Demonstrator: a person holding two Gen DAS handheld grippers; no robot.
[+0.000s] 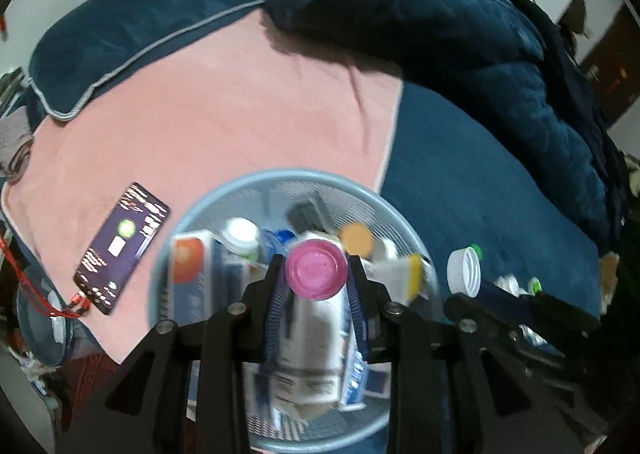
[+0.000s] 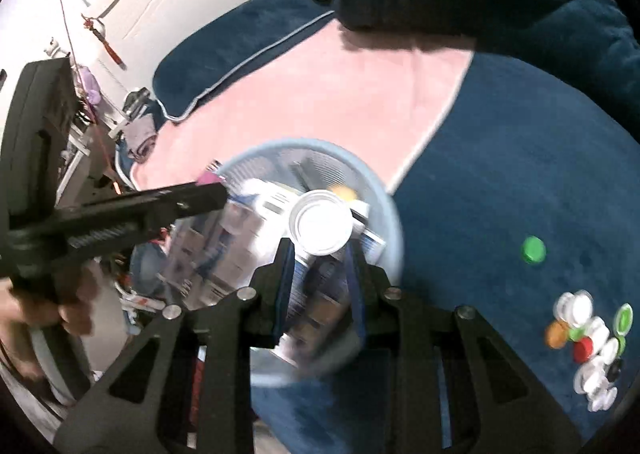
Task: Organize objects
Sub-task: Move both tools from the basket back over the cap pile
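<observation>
My left gripper (image 1: 318,268) is shut on a white tube with a pink cap (image 1: 318,270) and holds it over a light blue mesh basket (image 1: 248,183) on the bed. The basket holds several tubes, boxes and bottles (image 1: 240,234). My right gripper (image 2: 320,250) is shut on a tube with a white cap (image 2: 321,222), held over the same basket (image 2: 384,189). The right gripper's tube also shows in the left wrist view (image 1: 464,272). The left gripper appears as a black body (image 2: 132,205) in the right wrist view, its pink cap (image 2: 208,176) just showing.
A pink towel (image 1: 224,101) covers the blue bed (image 1: 480,181). A dark phone (image 1: 122,248) with a red cable lies on the towel at the left. A pile of loose bottle caps (image 2: 592,338) and a lone green cap (image 2: 534,250) lie on the bed. A dark blue duvet (image 1: 460,33) is bunched behind.
</observation>
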